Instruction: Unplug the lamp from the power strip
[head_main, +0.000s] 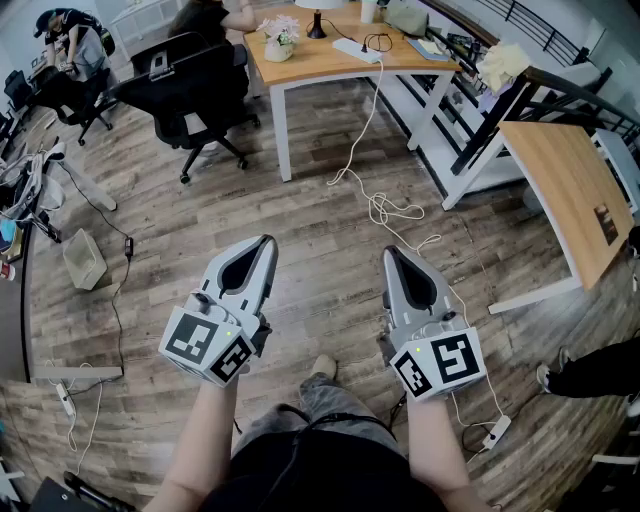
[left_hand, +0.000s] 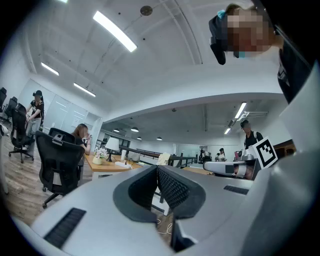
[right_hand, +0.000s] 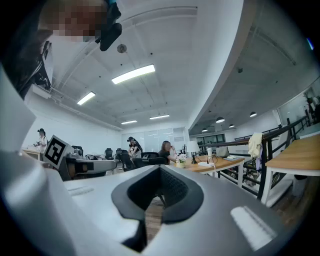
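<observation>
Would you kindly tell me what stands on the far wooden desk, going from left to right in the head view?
flower pot → lamp → power strip

Left gripper and right gripper were the same build: light-grey shells, black ribbed pads on the jaws, 1 white cube of black square markers each. The person wore a black top, grey trousers and a tan shoe.

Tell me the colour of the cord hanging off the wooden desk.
The cord is white, clearest in the head view.
</observation>
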